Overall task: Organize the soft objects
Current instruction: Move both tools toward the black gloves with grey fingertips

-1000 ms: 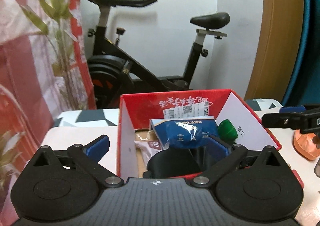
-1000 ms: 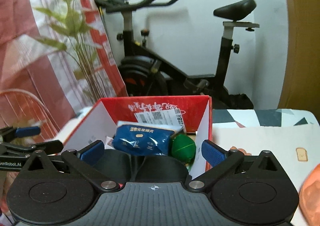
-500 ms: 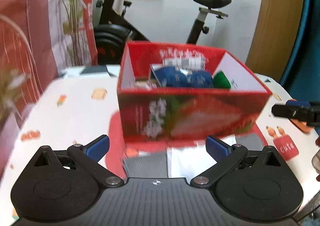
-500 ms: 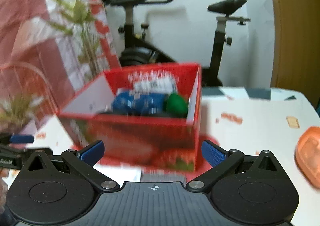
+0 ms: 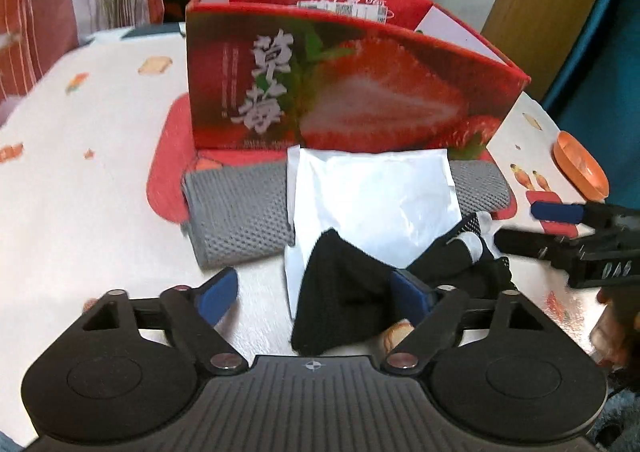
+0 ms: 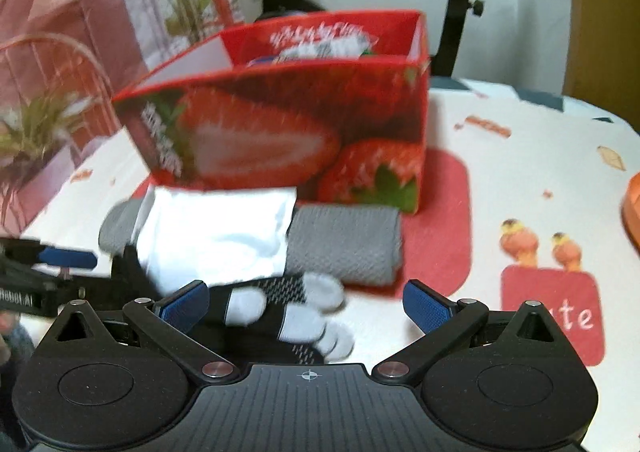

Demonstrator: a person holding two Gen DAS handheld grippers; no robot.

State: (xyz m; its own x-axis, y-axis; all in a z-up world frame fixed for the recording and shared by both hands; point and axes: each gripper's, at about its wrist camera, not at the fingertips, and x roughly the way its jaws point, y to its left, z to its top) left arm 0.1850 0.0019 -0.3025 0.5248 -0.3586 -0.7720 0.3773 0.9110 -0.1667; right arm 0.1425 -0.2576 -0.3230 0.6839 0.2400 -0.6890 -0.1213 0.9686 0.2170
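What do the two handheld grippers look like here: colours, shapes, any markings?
Both match: the left gripper and right gripper have black ribbed bodies, round side discs, triangular cut-outs, silver pivot pins, a small crosshair mark and blue textured pads. White lettering shows on each one's side, too blurred to read.

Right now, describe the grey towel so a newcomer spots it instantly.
Find the red strawberry box on the table. The grey towel lies rolled along its front, partly under a white packet. Unlike the black socks nearer the camera, it is grey and waffle-textured.

Strawberry box (image 5: 352, 92) wall behind towel (image 5: 240, 212)
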